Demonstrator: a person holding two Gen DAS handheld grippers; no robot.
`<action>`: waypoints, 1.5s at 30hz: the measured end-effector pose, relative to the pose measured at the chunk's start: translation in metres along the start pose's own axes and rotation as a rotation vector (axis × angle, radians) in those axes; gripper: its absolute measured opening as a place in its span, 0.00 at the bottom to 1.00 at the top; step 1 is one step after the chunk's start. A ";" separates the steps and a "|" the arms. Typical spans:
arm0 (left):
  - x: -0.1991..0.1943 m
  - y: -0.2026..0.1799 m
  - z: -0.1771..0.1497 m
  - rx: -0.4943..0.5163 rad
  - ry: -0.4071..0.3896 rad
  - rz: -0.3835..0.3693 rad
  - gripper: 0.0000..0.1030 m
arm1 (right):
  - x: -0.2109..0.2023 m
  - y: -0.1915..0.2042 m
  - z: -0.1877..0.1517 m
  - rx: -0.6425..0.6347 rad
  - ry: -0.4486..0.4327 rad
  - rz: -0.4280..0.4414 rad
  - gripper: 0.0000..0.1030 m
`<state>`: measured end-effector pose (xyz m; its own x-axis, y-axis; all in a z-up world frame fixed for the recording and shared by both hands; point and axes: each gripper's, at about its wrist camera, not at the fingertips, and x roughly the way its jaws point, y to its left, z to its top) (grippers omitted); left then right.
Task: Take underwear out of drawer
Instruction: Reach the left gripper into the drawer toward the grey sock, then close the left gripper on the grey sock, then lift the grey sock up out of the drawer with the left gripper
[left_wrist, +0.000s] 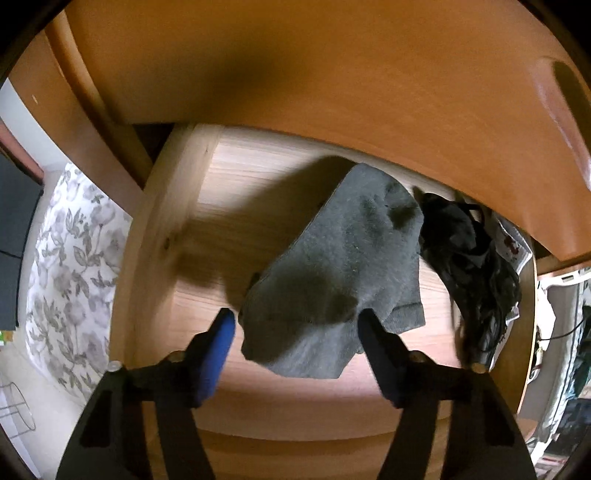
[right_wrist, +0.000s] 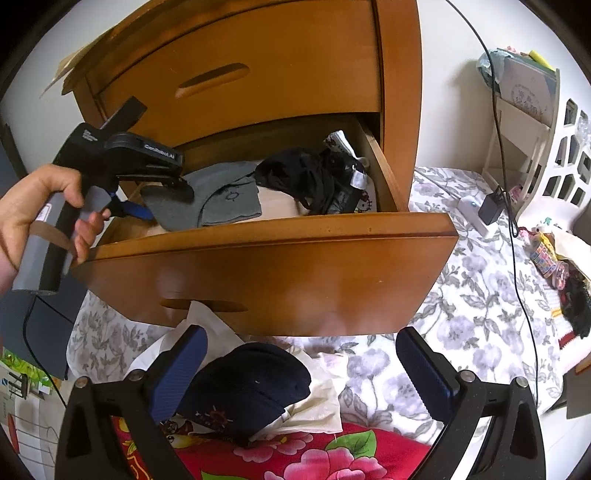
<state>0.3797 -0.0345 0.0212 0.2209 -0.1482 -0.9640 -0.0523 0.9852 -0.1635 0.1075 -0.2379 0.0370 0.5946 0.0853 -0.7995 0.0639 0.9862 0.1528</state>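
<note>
Drawer (right_wrist: 266, 236) pulled well out of the dresser, front panel overhanging the bed (right_wrist: 461, 288), so contents open to a reach from above. Left gripper (left_wrist: 295, 317) tipped steeply down into it, held there by a hand (right_wrist: 40, 206) on the grey handle. Fingers (left_wrist: 218, 343) part open, straddling the near edge of the grey underwear (left_wrist: 343, 258); right tip seems to press a dimple into the cloth, left tip just beside the edge, nothing pinched yet. Probably set for a pinch on that near hem, the loosest fold to lift. Grey underwear flat on the drawer floor, ahead of and between the fingers. Black garment (left_wrist: 465, 258) bunched to the right of the fingers, touching the grey piece; white printed cloth (left_wrist: 513, 240) beyond it against the drawer wall. Right gripper (right_wrist: 301, 369) outside and below the drawer front, fingers wide apart and empty, likely parked clear to leave room. Dark cap (right_wrist: 251, 384) on white cloth between those fingers, untouched
</note>
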 end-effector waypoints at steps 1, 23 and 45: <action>0.002 0.000 0.000 0.000 0.002 -0.002 0.58 | 0.001 0.000 0.000 0.002 0.001 0.000 1.00; -0.011 -0.034 -0.030 0.182 -0.107 -0.043 0.06 | -0.003 0.001 0.000 0.006 -0.002 -0.010 1.00; -0.082 -0.009 -0.067 0.162 -0.309 -0.349 0.05 | -0.023 0.011 -0.002 -0.018 -0.032 -0.022 1.00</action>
<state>0.2972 -0.0370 0.0879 0.4780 -0.4633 -0.7462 0.2230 0.8857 -0.4071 0.0927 -0.2288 0.0560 0.6182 0.0593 -0.7838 0.0630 0.9902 0.1245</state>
